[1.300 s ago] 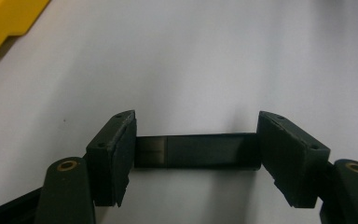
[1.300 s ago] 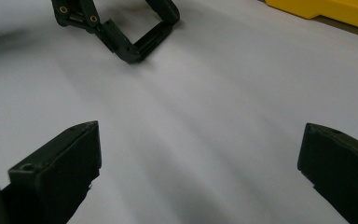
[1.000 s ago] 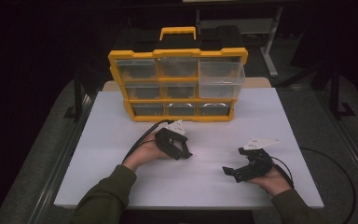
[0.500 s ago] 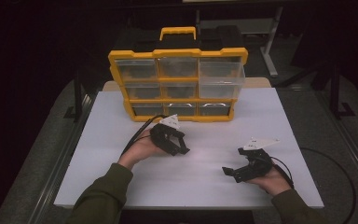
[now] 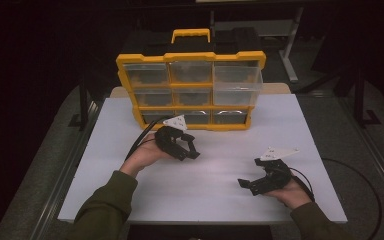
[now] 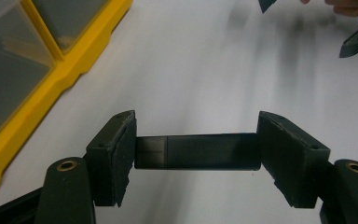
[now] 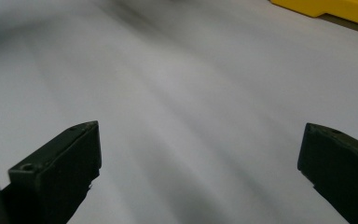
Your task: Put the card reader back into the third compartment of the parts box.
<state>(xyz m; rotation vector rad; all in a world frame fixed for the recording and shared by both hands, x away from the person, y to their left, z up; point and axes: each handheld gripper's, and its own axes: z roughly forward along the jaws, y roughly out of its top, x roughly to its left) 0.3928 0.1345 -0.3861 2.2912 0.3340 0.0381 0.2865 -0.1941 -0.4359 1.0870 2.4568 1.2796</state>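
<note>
Tongs on the left (image 5: 189, 150) gape beside the yellow plastic drawer organiser (image 5: 190, 90) on the white counter (image 5: 220, 200); right tongs (image 5: 250, 184) spread wide, well apart from it.

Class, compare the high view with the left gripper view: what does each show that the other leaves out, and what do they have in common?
High view alone: the whole yellow organizer with its top handle and clear drawers, both of the person's sleeves, and the right tongs open over the table. Left gripper view alone: a close look between the left tongs, open and holding nothing. Shared: the white table and the organizer's yellow frame.
</note>
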